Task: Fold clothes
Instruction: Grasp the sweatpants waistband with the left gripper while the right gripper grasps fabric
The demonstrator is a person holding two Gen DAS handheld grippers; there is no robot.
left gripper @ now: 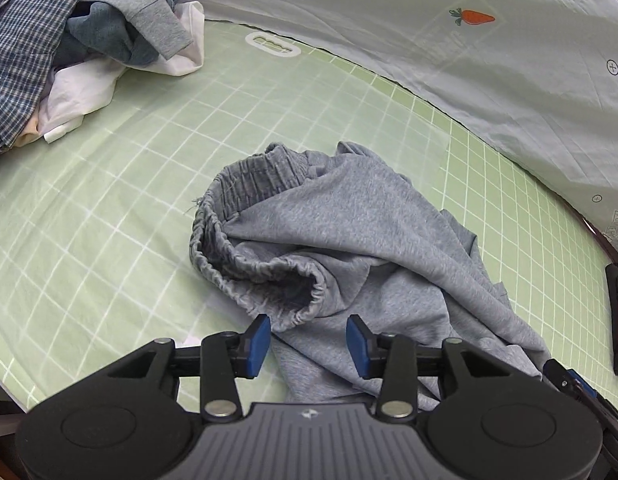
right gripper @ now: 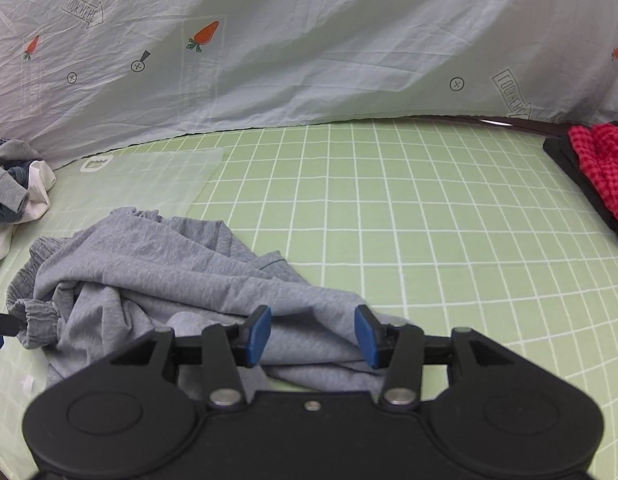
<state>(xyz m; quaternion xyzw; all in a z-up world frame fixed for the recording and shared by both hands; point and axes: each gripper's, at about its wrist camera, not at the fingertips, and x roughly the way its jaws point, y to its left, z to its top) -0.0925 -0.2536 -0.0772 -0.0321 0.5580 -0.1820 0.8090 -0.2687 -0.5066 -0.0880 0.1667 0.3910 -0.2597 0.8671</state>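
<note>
The left gripper [left gripper: 308,338] stands with its blue pads [left gripper: 258,344] parted and nothing pinched between them, poised just over the elastic waistband [left gripper: 245,248] of the grey shorts [left gripper: 349,240], whose gathered opening gapes toward the camera. The right gripper [right gripper: 312,334] is likewise parted, its blue pads [right gripper: 367,336] on either side of a fold of the same grey cloth [right gripper: 169,276] without pressing on it. The garment lies crumpled in a heap on the green grid mat [right gripper: 389,220], toward the near left of the mat in the right wrist view and at the middle in the left wrist view. Off to the far left sits a pile of unfolded clothes [left gripper: 69,40], with a blue checked shirt, grey and white pieces tangled together. At the right edge a red checked garment [right gripper: 601,160] rests on a black tray [right gripper: 565,152]. Behind the mat hangs a pale sheet [right gripper: 309,40] printed with carrots and small arrows
</note>
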